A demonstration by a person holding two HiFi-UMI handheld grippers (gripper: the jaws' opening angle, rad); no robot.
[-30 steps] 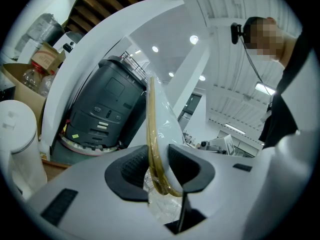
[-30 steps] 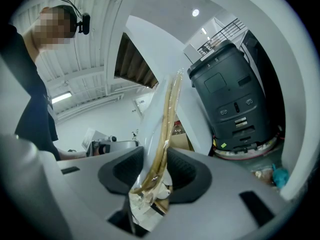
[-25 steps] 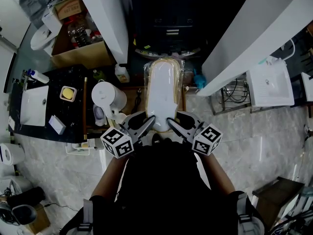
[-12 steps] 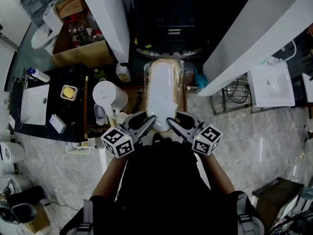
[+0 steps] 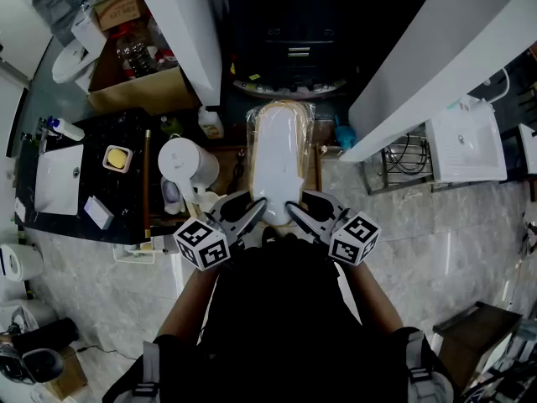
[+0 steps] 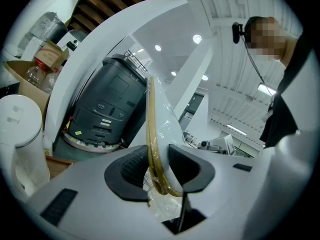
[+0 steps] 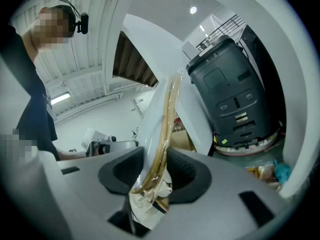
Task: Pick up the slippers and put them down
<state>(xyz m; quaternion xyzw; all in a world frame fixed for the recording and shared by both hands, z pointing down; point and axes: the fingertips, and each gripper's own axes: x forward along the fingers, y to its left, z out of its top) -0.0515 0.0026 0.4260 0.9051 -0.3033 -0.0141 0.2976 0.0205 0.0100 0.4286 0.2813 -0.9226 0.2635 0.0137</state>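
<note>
Two grippers, one wrapped slipper pack, possibly a pair, two sinks

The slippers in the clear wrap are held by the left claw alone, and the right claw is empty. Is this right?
Not quite. The slippers are held by both claws. The left claw is shut on one edge of the pack, and the right gripper view shows the right claw shut on the other edge, so it is not empty.
</note>
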